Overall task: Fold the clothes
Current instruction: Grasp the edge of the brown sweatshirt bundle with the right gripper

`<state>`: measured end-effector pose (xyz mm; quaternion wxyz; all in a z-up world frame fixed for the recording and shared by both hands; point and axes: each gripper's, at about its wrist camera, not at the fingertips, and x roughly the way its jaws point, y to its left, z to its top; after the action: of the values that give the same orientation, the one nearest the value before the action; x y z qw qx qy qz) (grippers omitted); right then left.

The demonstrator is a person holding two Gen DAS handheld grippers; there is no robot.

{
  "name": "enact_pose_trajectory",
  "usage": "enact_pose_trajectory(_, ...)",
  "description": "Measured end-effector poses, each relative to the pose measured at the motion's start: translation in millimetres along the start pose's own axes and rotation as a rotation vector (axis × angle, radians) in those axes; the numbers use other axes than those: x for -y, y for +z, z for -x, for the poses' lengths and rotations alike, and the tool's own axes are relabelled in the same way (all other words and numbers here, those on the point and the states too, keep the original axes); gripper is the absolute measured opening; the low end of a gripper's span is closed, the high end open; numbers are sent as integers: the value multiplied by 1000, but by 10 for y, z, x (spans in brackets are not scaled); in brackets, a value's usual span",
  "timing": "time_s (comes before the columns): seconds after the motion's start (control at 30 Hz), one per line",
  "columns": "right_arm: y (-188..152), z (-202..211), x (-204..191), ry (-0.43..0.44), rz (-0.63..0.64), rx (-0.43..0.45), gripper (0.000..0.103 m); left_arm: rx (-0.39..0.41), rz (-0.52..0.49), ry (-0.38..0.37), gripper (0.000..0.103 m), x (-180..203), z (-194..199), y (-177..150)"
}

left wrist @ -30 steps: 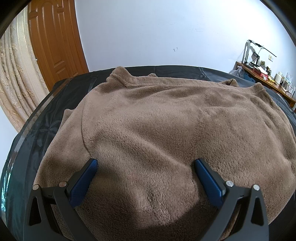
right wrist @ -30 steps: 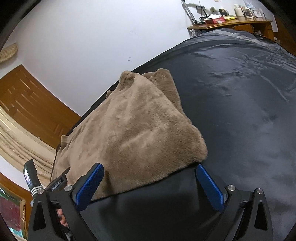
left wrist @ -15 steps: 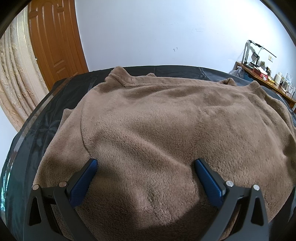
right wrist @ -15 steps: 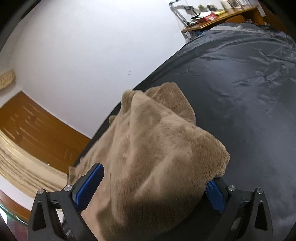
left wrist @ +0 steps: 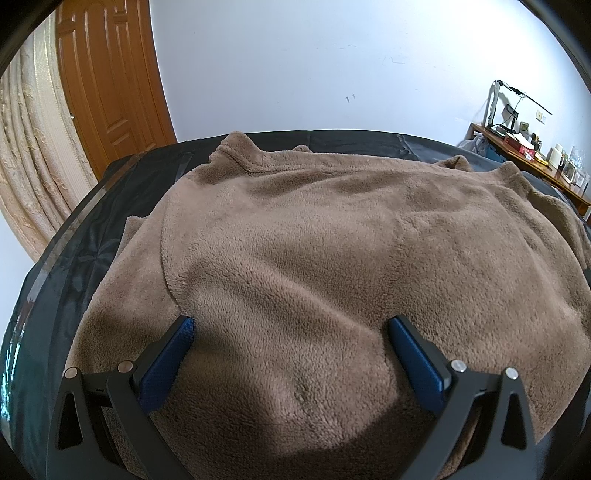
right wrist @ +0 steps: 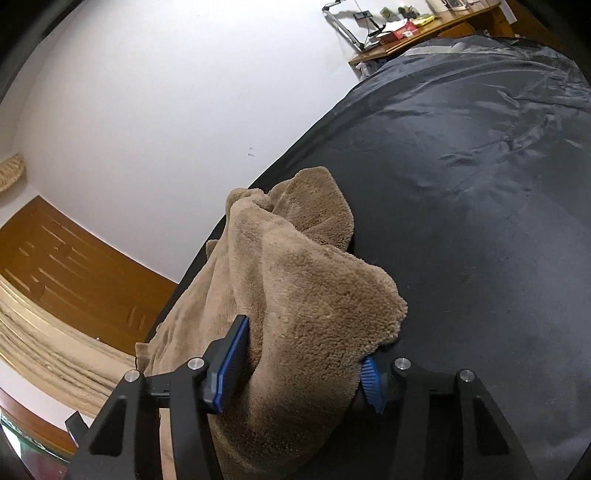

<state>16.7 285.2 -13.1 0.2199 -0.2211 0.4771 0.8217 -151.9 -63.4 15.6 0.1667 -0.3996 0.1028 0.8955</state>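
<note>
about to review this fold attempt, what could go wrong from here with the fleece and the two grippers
1. The right gripper has just been closing on a bunched corner of the brown fleece garment. The thick pile may slip from its blue pads when pulled.
2. The left gripper is open over the fleece and pins nothing, so the whole garment may drag across the slick black sheet instead of folding.
3. The bunched corner may fold unevenly.

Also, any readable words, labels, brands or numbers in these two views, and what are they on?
None can be read.
Red box on the wooden desk: any print is too small and blurred.
Brown fleece garment, dark sheet, both grippers: no text visible.
</note>
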Motion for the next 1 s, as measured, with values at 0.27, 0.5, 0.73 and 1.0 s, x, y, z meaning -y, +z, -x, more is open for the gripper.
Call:
enact_pose_trajectory(0.27,-16,-75,-106,2,58,10,61,0,1,0,103,1,-2,-2)
enact_pose_trajectory(0.5,-59,82,-163,5,72,47,38,2,3,-1,103,-8,4,-3)
enact_pose_trajectory(0.73,-49,241,-459,32,147,103,35,18,31,-10,103,-58,60,-5)
enact_pose_trajectory(1.0,-47,362,-586,54,152,107,33,19,76,-31,103,-263,184,38)
